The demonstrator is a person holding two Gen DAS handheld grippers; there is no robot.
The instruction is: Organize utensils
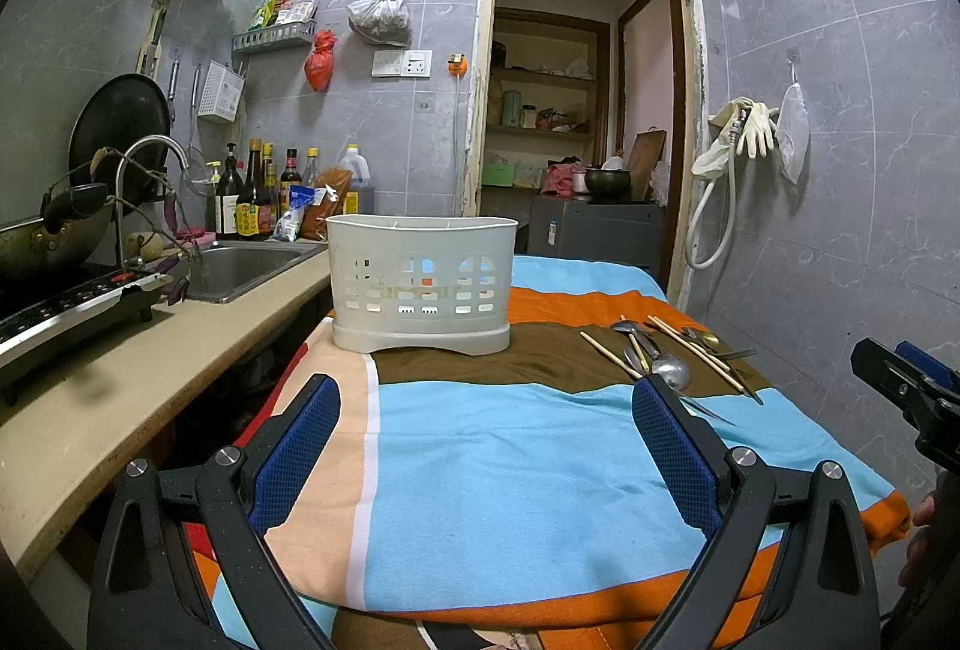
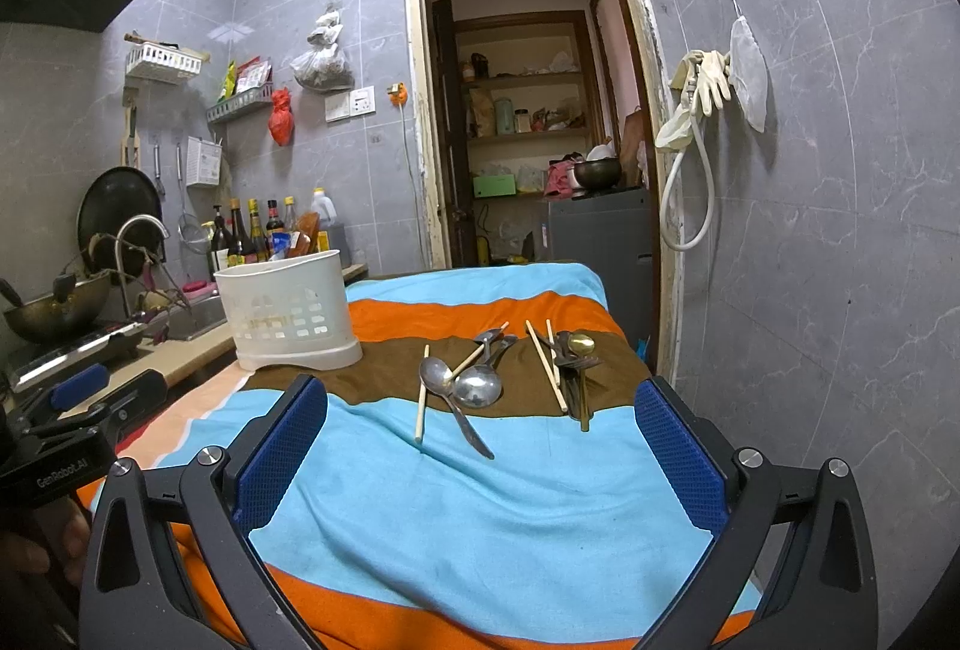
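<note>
On top of the table sat a striped cloth (image 2: 480, 500), blue, orange and brown bands, covering pretty much the whole surface; the counter (image 1: 150, 368) ran along its left edge with a sink (image 1: 240, 266) and a wok (image 1: 54, 236) further back; behind it all was an open doorway (image 1: 576, 98) into a storage room.

Next down in size, the white caddy (image 1: 420, 284) stood upright on the brown band at the cloth's left side, near the counter; couldn't see anything sticking out of it.

Both tools were hovering over the near end of the cloth; left gripper (image 1: 486, 410) had its jaws spread wide with nothing between them; right gripper (image 2: 480, 410) same deal, wide apart and holding nothing; each one showed up at the edge of the other's view, with a bit of hand behind it.

Utensils were all lying loose on the cloth to the right of the caddy, well apart from it; two steel spoons (image 2: 474, 386) overlapped in one cluster with a chopstick (image 2: 422, 392) just beside them and another crossing under; a second little heap to the right had more chopsticks (image 2: 546, 368), some dark-handled pieces and a gold spoon (image 2: 581, 345) on top; couldn't tell exactly how many pieces were in that heap.
</note>
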